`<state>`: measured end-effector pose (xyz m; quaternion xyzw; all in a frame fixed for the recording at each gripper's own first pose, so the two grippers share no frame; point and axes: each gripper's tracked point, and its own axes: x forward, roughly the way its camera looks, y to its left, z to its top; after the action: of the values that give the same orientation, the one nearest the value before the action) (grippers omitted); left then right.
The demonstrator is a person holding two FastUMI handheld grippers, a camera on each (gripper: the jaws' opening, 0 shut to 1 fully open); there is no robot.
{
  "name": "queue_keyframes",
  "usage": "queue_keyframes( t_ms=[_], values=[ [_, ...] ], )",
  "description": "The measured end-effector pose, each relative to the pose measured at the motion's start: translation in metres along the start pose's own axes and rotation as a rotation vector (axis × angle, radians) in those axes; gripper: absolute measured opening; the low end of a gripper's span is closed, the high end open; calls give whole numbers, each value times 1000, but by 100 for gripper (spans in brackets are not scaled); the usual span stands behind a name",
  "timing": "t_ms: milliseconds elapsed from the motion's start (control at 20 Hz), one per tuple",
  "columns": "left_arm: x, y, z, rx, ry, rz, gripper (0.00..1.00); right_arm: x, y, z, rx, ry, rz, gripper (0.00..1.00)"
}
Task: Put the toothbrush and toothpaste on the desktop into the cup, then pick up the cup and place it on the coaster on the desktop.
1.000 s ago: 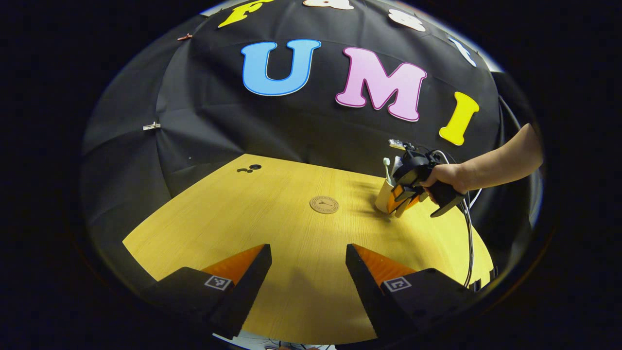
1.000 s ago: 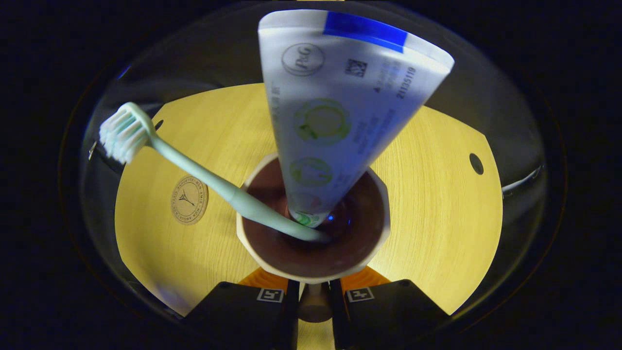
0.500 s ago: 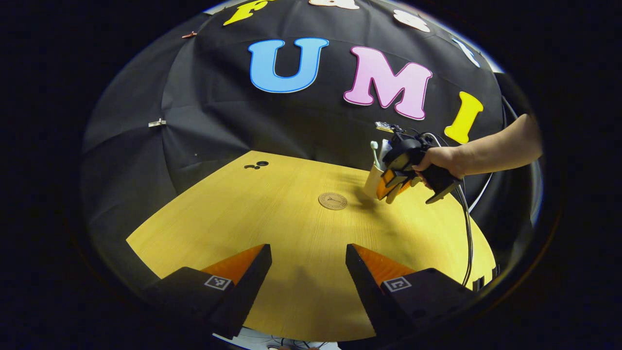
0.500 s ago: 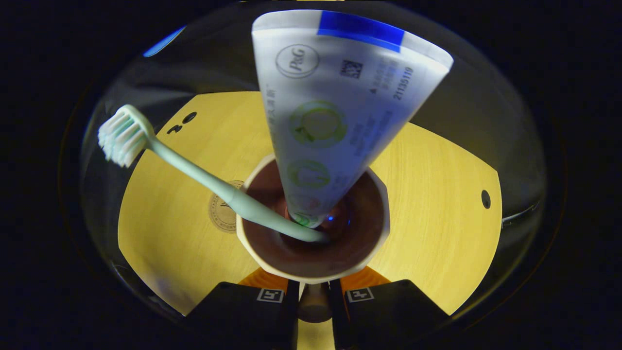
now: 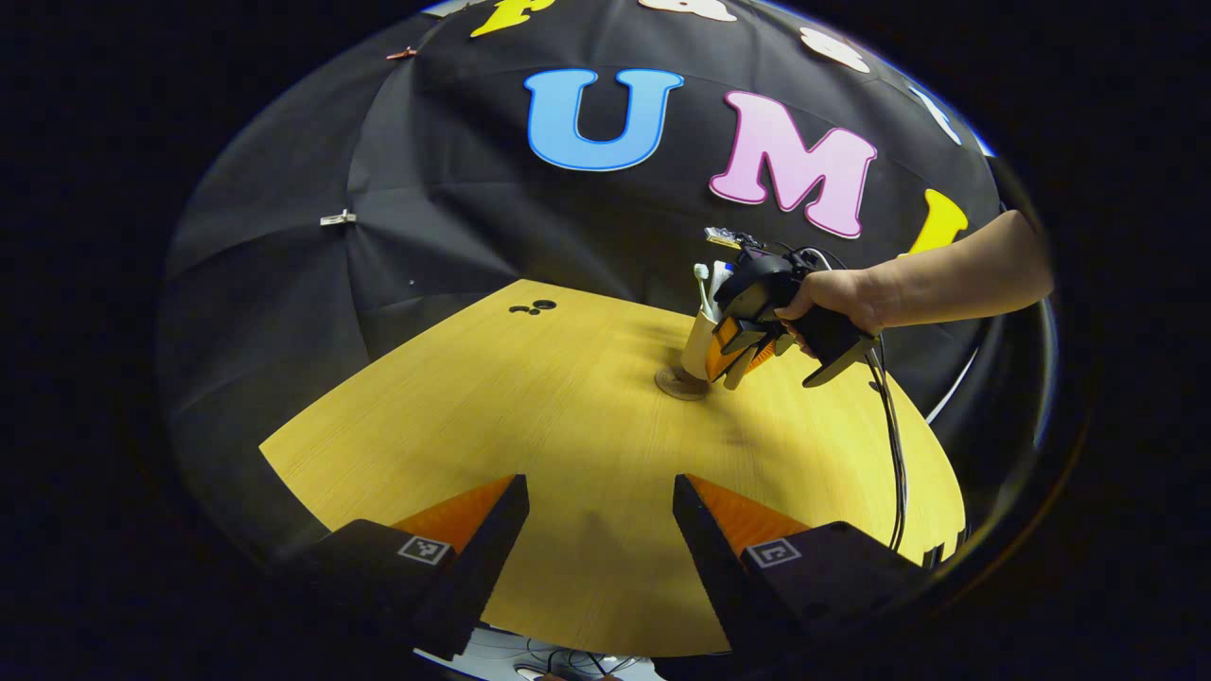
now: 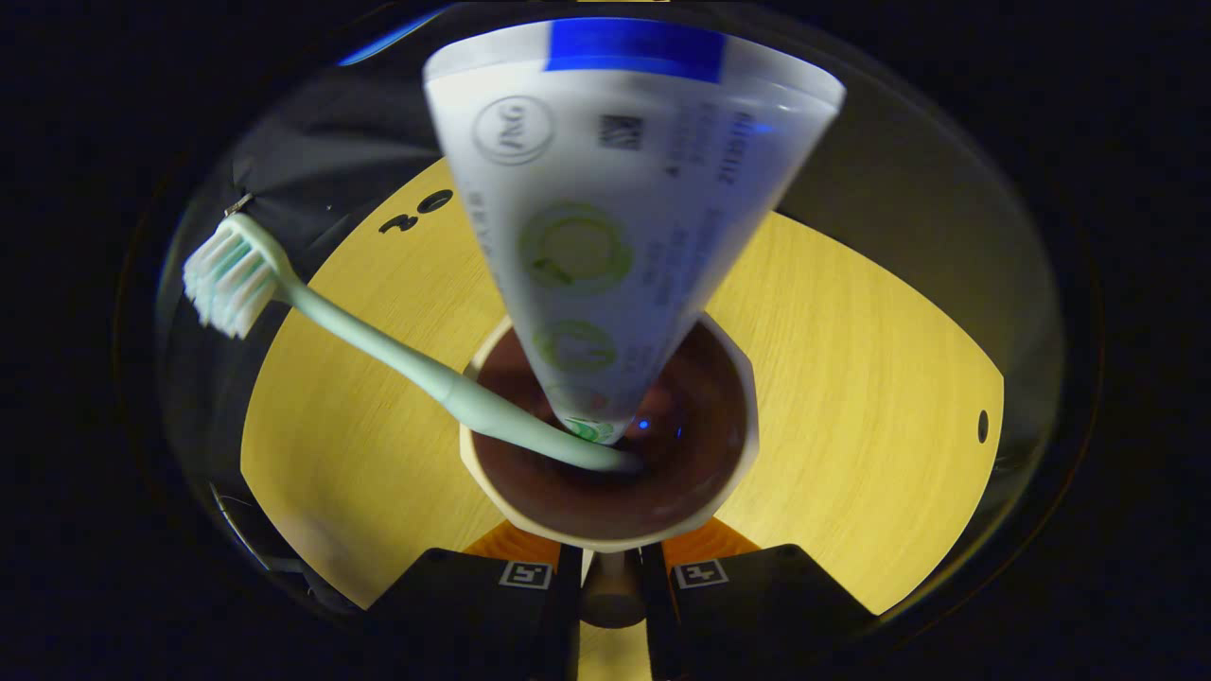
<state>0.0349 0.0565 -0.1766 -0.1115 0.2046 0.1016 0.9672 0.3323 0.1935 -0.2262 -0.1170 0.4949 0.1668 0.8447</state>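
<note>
Surface [image 5: 530, 416]: yellow wood grain, carrying the coaster.
Right tool [image 5: 740, 352]: held in a hand [image 5: 833, 295], its fingers closed tight on the cup's handle.
Left tool [image 5: 601, 530]: fingers spread wide, gripping nothing, low over the near edge.
Cup [image 6: 610, 454]: above the coaster [image 5: 674, 384]; contact unclear.
Toothpaste [image 6: 615, 218]: upright in the cup.
Toothbrush [image 6: 378, 350]: leaning in the cup, bristles up.

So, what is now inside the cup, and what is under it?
Inside the cup stand the toothbrush and the toothpaste. Under it lies the coaster, partly covered; whether the cup touches it cannot be told.
</note>
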Motion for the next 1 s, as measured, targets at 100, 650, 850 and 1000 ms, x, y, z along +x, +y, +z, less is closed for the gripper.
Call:
queue_keyframes(
  t_ms=[100,650,850,1000],
  values=[
    [-1,7,-1,-34,4,25,98,6,5,0,-9,7,-11,32],
    [-9,11,-11,-52,15,49,98,14,19,-11,-27,50,0,27],
    [-13,6,-15,-44,19,45,98,9,21,-1,-18,4,1,55],
    [-18,4,-17,-33,12,34,98,-12,13,9,-2,-65,-6,83]
  ],
)
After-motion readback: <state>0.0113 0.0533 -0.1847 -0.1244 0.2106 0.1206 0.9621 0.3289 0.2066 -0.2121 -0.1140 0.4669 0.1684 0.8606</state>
